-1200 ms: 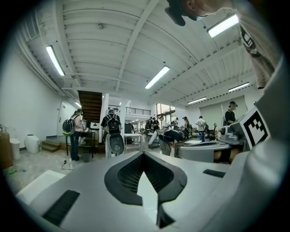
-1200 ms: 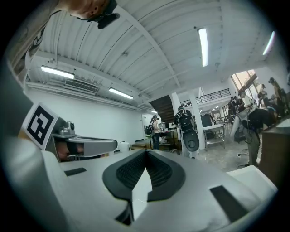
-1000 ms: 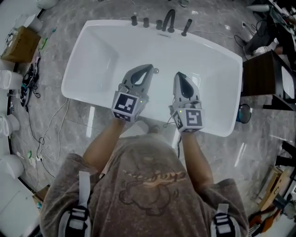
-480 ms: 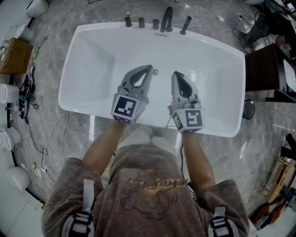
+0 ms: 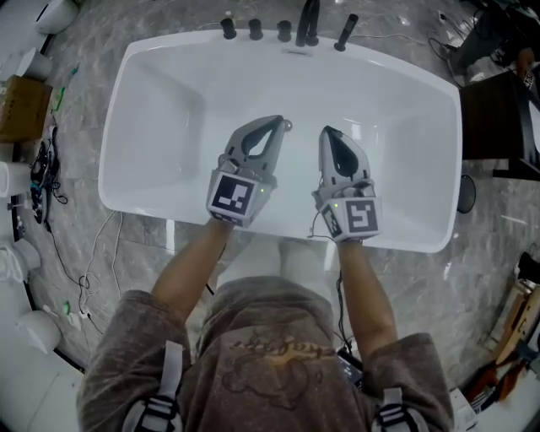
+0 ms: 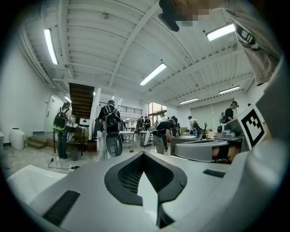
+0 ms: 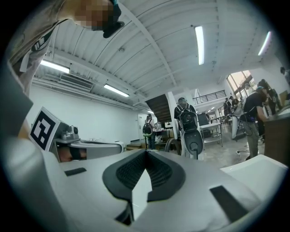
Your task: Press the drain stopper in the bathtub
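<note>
In the head view the white bathtub (image 5: 152, 181) lies below me. A small chrome drain stopper (image 5: 288, 126) shows on the tub floor, right beside the tip of my left gripper (image 5: 278, 121). My right gripper (image 5: 328, 132) is held next to it, a little to the right of the stopper. Both are shut with nothing between the jaws and point toward the faucet end. In the left gripper view the left gripper (image 6: 144, 154) faces the room, not the tub. The right gripper (image 7: 146, 152) faces the room too in the right gripper view.
A black faucet (image 5: 307, 20) and knobs (image 5: 229, 28) stand on the tub's far rim. A dark cabinet (image 5: 498, 118) stands at the right, cables (image 5: 40, 173) and a cardboard box (image 5: 20, 108) at the left on the marble floor. People (image 6: 110, 118) stand in the room.
The head view has shifted, so the tub sits higher and wider in frame. Both grippers keep nearly the same place over the tub and stay shut.
</note>
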Motion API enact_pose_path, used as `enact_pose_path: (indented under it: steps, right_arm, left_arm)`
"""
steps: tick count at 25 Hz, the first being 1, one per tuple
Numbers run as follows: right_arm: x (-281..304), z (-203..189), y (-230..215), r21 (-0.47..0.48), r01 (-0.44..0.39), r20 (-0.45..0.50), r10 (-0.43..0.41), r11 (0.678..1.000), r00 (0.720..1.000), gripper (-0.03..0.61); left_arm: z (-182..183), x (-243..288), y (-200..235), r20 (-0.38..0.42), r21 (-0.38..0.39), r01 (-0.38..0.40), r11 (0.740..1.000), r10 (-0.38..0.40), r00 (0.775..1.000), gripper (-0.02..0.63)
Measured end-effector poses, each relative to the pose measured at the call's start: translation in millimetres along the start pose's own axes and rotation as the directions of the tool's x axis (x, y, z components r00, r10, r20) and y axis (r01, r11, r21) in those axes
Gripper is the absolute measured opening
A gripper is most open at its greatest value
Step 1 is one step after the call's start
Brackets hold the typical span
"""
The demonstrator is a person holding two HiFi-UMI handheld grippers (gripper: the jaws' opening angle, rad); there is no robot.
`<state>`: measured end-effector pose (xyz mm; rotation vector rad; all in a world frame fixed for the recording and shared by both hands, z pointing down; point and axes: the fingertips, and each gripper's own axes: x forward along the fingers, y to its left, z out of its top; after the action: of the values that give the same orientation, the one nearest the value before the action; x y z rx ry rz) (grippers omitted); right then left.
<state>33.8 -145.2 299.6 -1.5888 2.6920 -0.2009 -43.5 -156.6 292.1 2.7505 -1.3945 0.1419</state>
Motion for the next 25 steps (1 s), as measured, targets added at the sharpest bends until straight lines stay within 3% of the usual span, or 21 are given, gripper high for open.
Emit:
enact_pose_path:
  steps: [25]
  right_arm:
    - [58,-149,-38,0.011,-0.021,0.013,0.021,1.0,1.0,0.0]
  left_arm:
    - [-154,63,35,-0.025,0.008,0.013,1.0,-0.013,1.0,-0.002]
